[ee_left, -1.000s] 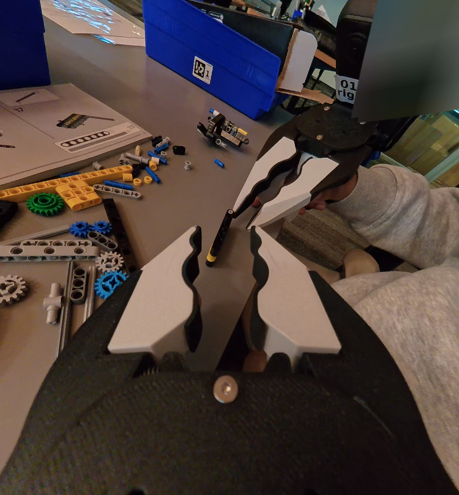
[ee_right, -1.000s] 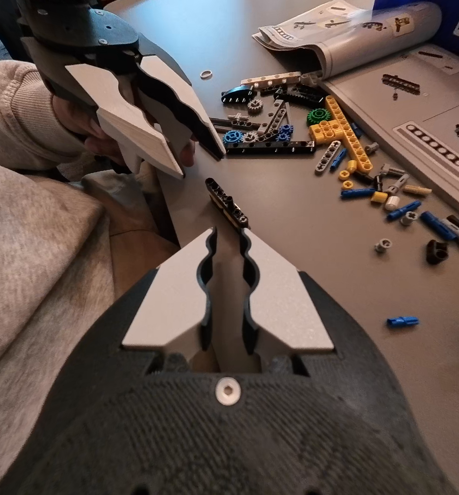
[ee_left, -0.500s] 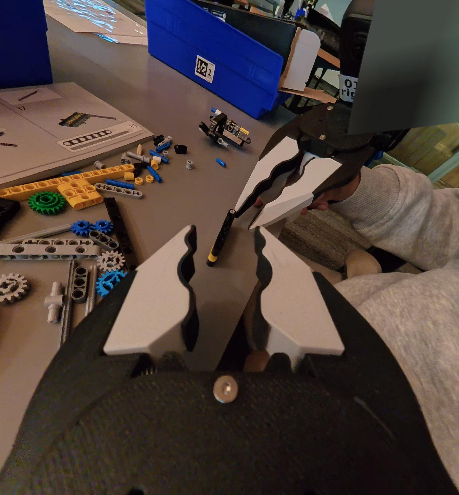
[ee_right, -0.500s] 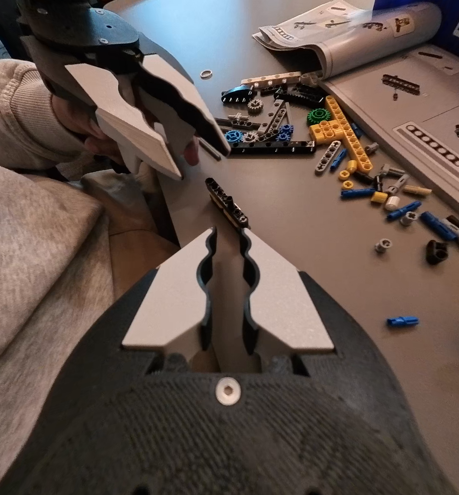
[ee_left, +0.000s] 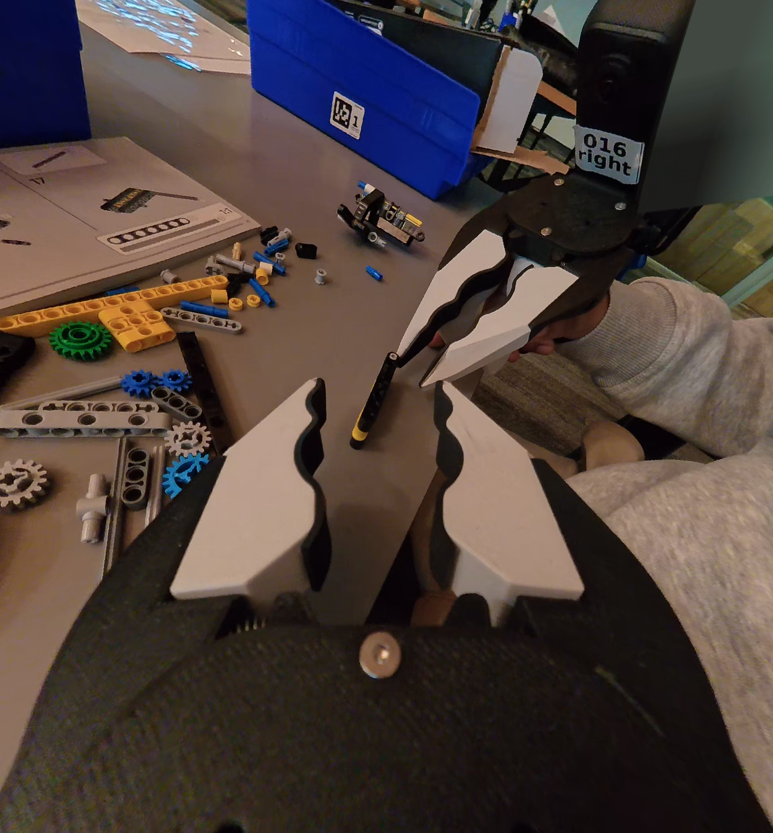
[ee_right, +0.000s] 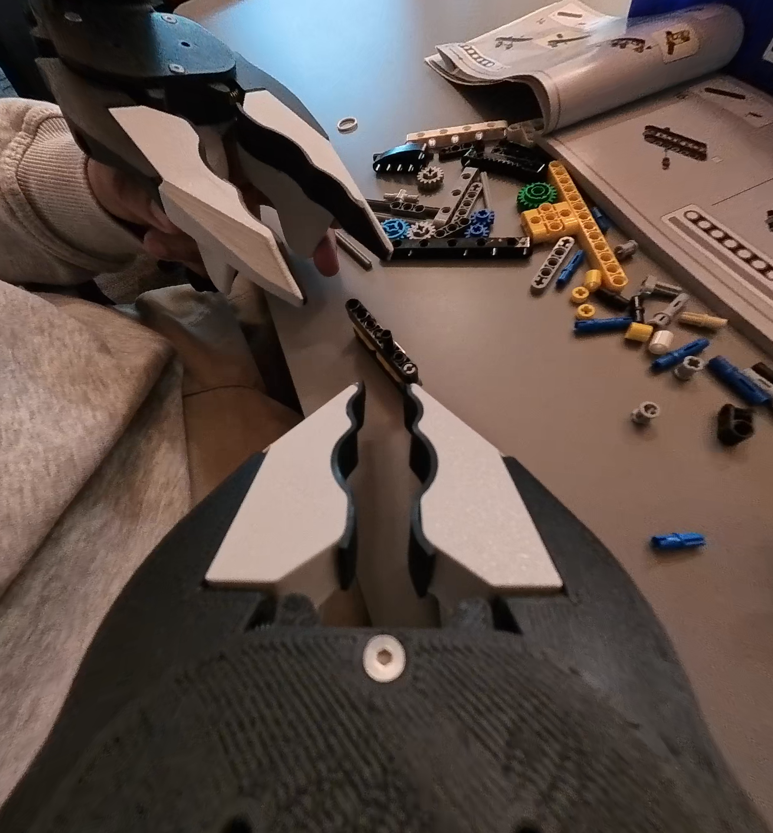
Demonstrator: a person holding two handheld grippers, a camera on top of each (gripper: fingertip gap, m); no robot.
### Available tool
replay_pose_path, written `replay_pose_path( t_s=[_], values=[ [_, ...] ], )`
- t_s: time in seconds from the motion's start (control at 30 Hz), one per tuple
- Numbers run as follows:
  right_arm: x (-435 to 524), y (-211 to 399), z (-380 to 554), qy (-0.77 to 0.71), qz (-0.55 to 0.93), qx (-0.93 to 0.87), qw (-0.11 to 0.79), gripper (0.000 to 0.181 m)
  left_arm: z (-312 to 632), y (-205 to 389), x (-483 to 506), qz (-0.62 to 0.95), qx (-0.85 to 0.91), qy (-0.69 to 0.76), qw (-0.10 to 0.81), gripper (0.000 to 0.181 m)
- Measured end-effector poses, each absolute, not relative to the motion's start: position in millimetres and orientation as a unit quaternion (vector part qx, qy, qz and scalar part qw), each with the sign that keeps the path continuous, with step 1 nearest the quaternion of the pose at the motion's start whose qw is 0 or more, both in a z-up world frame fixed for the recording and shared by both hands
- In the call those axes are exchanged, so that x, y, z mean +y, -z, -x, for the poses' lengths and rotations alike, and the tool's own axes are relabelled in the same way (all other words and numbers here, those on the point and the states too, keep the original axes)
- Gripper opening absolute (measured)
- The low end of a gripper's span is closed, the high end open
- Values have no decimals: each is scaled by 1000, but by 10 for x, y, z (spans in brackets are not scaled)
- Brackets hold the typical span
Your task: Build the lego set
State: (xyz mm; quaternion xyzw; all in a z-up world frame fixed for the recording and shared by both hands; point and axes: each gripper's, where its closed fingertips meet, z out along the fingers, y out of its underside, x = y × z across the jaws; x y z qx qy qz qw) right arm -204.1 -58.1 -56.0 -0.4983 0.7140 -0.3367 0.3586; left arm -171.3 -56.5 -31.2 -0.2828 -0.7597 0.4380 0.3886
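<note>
Grey table (ee_left: 285,148) | blue bin (ee_left: 375,90) bears tag | left gripper (ee_left: 377,392) open, empty | right gripper (ee_right: 384,387) slightly open, empty

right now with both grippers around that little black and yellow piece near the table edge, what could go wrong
1. The black and yellow piece lies close to the table edge; a nudge from the open left gripper could knock it off.
2. The open right gripper points at the same piece, so the two grippers may collide.
</note>
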Motion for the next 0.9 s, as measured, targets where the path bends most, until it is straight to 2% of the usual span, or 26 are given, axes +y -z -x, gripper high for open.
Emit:
replay_pose_path(
  t_s=[0.9],
  values=[
    [-582,562,2039,337,499,714,357,15,1716,324,-566,286,-761,-436,385,48]
  ],
)
